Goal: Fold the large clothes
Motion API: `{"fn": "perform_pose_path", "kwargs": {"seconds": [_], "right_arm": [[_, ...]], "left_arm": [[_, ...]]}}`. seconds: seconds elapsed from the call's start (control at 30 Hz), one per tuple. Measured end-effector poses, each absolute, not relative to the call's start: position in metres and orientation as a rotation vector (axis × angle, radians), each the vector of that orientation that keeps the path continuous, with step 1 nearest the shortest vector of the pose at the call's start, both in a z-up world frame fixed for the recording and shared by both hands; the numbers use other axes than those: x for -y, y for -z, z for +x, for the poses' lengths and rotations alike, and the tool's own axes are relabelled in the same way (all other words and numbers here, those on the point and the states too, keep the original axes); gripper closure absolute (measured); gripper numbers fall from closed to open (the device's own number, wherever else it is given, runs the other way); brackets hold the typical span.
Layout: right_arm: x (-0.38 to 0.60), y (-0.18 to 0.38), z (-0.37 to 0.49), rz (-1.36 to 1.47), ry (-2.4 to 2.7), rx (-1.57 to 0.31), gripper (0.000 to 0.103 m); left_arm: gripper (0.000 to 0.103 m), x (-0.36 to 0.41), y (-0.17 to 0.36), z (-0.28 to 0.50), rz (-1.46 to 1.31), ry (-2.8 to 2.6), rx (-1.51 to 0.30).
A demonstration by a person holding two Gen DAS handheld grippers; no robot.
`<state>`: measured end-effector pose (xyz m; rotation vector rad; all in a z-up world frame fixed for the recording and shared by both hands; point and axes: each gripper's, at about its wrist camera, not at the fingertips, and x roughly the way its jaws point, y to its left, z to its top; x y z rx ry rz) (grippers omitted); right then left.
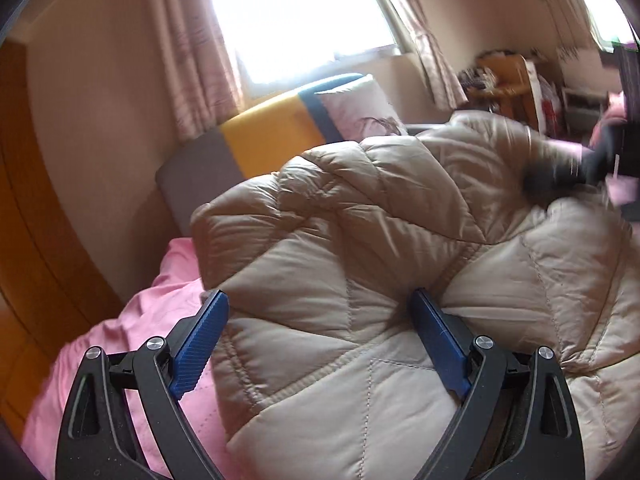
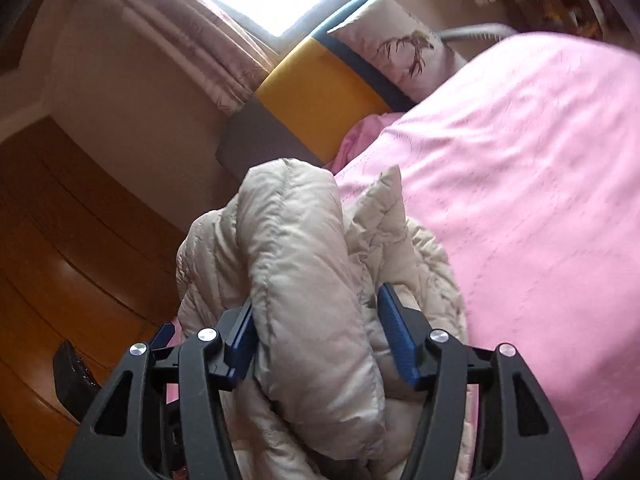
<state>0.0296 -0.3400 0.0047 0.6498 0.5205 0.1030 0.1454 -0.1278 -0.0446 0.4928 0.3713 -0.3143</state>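
Observation:
A beige quilted puffer jacket (image 1: 380, 260) lies bunched on a bed with a pink sheet (image 1: 132, 320). My left gripper (image 1: 320, 300) is wide open, its blue pads on either side of a thick part of the jacket near its left edge. In the right wrist view my right gripper (image 2: 316, 300) has its jaws around a thick fold of the jacket (image 2: 304, 264), which fills the gap between the blue pads and is lifted above the sheet (image 2: 520, 200). The right gripper shows blurred at the far right of the left wrist view (image 1: 560, 176).
A grey, yellow and blue headboard (image 1: 256, 136) and a pillow with a deer print (image 2: 400, 48) stand at the head of the bed. A wooden wardrobe (image 2: 80, 280) is at the left. A curtained window (image 1: 296, 20) is behind.

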Motion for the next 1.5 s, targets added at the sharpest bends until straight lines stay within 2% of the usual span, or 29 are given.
{"fn": "perform_pose_path", "kwargs": {"seconds": [0.13,0.17,0.27,0.37,0.43,0.6,0.73,0.97,1.07,1.27,1.5], "right_arm": [[0.294,-0.065,0.046,0.291,-0.057,-0.512,0.048],[0.280,-0.069,0.055,0.229,-0.067,-0.523,0.053],[0.257,-0.055,0.093,0.127,-0.053,-0.566,0.068],[0.258,-0.024,0.112,0.091,0.030,-0.595,0.072],[0.271,-0.001,0.119,0.172,0.061,-0.612,0.072],[0.292,0.035,0.114,0.306,0.109,-0.578,0.072],[0.294,0.033,0.116,0.291,0.095,-0.617,0.070],[0.301,0.036,0.113,0.307,0.106,-0.606,0.069],[0.298,0.034,0.112,0.293,0.115,-0.604,0.069],[0.301,0.035,0.110,0.318,0.112,-0.604,0.069],[0.303,0.036,0.119,0.334,0.137,-0.635,0.068]], "left_arm": [[0.012,0.131,0.048,0.141,0.509,0.294,-0.353],[0.012,0.131,0.048,0.141,0.506,0.294,-0.356],[0.012,0.130,0.048,0.141,0.504,0.293,-0.362],[0.010,0.129,0.046,0.144,0.487,0.289,-0.375],[0.004,0.128,0.043,0.146,0.464,0.293,-0.399],[0.003,0.130,0.052,0.166,0.375,0.392,-0.486],[0.003,0.130,0.055,0.167,0.382,0.388,-0.497],[0.003,0.123,-0.008,0.188,0.239,0.363,-0.538],[0.003,0.137,-0.016,0.218,0.247,0.320,-0.584],[0.003,0.164,0.017,0.274,0.399,0.222,-0.663],[0.003,0.159,0.055,0.305,0.359,0.231,-0.737]]}}
